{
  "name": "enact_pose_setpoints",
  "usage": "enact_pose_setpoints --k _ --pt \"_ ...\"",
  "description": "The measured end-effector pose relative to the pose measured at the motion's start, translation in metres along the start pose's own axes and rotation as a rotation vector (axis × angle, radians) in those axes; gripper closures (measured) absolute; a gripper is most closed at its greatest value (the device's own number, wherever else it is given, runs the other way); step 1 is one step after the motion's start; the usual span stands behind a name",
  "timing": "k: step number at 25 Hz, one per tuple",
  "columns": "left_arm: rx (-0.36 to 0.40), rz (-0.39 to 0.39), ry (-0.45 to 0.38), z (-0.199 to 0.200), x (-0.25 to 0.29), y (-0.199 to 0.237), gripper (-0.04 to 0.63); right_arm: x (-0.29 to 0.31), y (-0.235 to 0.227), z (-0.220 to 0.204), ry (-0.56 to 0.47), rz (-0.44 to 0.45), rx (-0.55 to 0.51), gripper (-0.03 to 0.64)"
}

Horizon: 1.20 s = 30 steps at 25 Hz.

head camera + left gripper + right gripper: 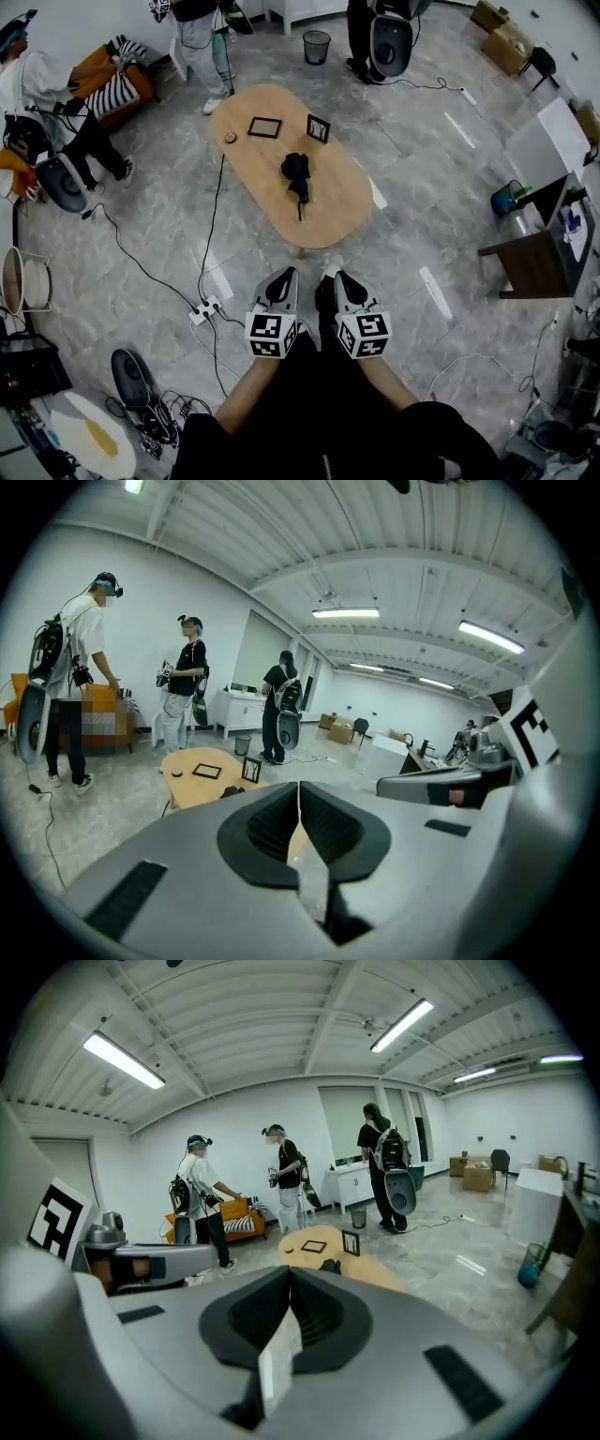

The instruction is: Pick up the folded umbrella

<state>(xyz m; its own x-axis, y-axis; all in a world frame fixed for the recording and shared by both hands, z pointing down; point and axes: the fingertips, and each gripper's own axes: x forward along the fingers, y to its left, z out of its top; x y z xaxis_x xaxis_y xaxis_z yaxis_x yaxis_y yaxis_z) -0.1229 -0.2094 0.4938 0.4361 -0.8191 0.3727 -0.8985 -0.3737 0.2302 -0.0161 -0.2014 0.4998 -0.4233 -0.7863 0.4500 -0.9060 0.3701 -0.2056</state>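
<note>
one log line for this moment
stage: pre-grasp | left claw: shut, empty | right claw: shut, empty | folded umbrella: on table, untouched

Two pale grey hand-held grippers, carried by a person in black.
The left gripper (284,274) and right gripper (335,276) have smooth grey-white shells, black ribbed pads (272,822) set in black surrounds, and black rectangular strips (131,897). Each carries a cube (272,335) with black-and-white square markers; behind the cube, the person's black clothing (319,417) leaves the forearms uncovered.
</note>
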Motion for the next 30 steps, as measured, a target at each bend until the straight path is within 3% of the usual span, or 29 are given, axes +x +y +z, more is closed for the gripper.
enact_pose_setpoints --k 16,30 --pt "-0.007 0.046 0.04 0.064 0.157 0.027 0.578 0.126 -0.092 0.086 0.035 0.092 0.004 0.604" --pt "-0.015 0.111 0.134 0.072 0.226 0.037 0.577 0.174 -0.155 0.097 0.107 0.15 0.04 0.604"
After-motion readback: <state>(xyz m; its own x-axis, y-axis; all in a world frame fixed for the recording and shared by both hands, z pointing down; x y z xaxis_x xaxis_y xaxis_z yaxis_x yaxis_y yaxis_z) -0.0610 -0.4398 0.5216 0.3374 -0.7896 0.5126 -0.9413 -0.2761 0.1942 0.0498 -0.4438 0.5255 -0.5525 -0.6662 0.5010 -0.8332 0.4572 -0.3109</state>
